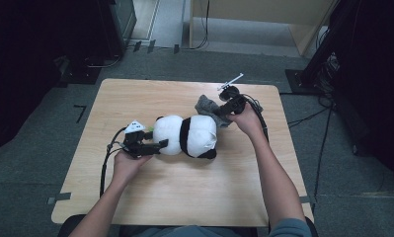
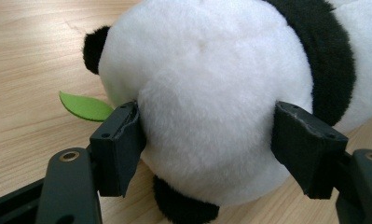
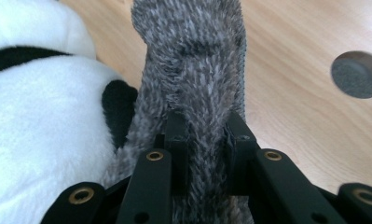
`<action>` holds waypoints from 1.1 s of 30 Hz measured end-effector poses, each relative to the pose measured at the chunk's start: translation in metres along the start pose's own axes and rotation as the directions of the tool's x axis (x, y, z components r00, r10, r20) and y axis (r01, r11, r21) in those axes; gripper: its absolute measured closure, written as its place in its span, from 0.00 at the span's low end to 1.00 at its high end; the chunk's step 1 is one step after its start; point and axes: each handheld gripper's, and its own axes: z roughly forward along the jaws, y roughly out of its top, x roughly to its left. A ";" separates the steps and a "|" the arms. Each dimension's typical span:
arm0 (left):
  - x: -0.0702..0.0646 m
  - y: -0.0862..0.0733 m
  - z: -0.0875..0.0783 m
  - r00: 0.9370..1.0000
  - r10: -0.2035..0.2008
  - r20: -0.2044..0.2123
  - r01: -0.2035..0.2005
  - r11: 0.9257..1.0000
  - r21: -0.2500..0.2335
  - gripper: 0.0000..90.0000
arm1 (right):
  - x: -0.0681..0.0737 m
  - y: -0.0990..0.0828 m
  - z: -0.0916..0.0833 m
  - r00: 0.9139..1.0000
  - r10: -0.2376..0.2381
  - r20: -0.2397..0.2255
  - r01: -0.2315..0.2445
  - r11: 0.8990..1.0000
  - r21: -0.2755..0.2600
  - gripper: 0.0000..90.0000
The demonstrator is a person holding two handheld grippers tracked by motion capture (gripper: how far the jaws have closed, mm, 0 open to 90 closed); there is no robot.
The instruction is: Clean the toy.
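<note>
Left tongs (image 2: 207,154) squeeze the plush panda (image 2: 211,93); right tongs (image 3: 204,140) pinch the grey furry cloth (image 3: 193,60).

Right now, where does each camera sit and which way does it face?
High view: above the person's side, looking forward and down on the light wooden table; both forearms enter from the bottom.
Left gripper view: rides the left gripper, facing the white-and-black plush panda between its jaws.
Right gripper view: rides the right gripper, clamped on fuzzy grey fabric.
Shared: all three show the panda.
</note>
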 end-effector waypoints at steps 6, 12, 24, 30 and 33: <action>0.000 0.000 0.000 1.000 0.001 -0.002 -0.001 1.000 -0.002 0.31 | 0.023 0.014 -0.028 0.998 -0.059 0.034 0.062 0.993 -0.096 0.85; 0.000 0.000 0.000 1.000 0.008 -0.004 -0.008 1.000 -0.001 0.31 | 0.057 0.034 -0.041 0.992 -0.129 0.008 0.129 0.983 -0.132 0.85; -0.002 0.001 0.000 1.000 0.011 -0.012 -0.011 1.000 -0.012 0.31 | 0.124 0.064 -0.021 0.967 -0.237 -0.089 0.223 0.964 -0.147 0.85; -0.003 0.001 0.000 1.000 0.011 -0.017 -0.011 1.000 -0.015 0.31 | 0.148 0.074 -0.002 0.956 -0.266 -0.121 0.249 0.959 -0.137 0.85; -0.004 0.001 0.000 1.000 0.013 -0.021 -0.013 1.000 -0.018 0.31 | 0.158 0.076 0.007 0.951 -0.281 -0.129 0.266 0.956 -0.122 0.85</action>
